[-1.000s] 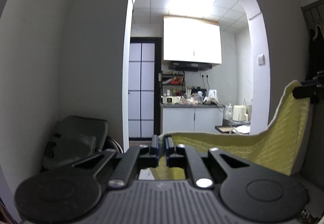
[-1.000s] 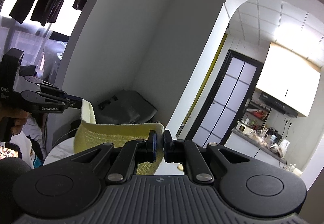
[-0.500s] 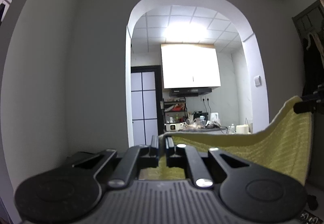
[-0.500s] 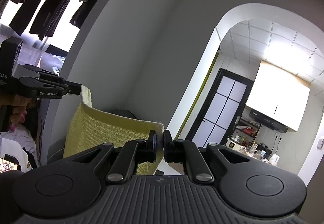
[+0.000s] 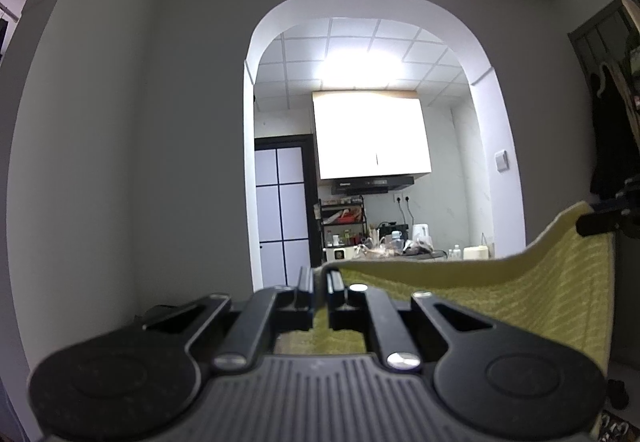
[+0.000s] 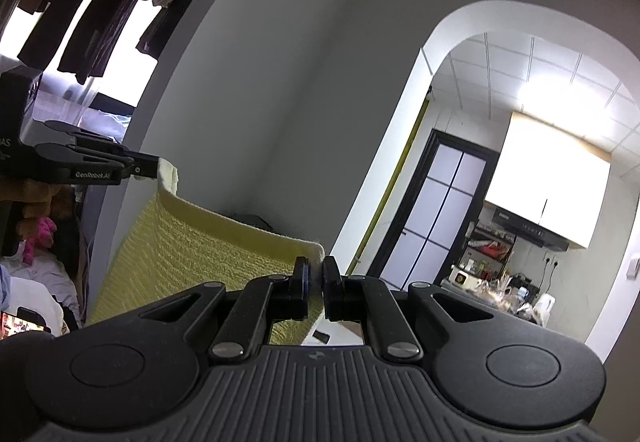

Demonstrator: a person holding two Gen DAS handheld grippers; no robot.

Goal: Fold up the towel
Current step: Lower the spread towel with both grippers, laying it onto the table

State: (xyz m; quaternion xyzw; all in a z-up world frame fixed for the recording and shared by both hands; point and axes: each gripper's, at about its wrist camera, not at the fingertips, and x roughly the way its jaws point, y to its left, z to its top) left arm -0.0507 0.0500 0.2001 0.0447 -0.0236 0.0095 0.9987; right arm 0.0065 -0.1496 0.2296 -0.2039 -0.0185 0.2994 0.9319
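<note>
Both grippers have risen since the earlier frame, lifting the yellow towel (image 5: 520, 302) higher. The left gripper (image 5: 319, 278) and right gripper (image 6: 315, 272) each hold their jaws pinched on an upper corner. Held apart in mid-air, they keep the top edge taut so the towel hangs flat for folding.

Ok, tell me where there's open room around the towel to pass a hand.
Open air above the sagging top edge of the towel, between left gripper and right gripper, with bare grey wall behind. Crowded: hanging clothes past the left gripper, and the cluttered kitchen counter. What lies below the towel barely shows.
</note>
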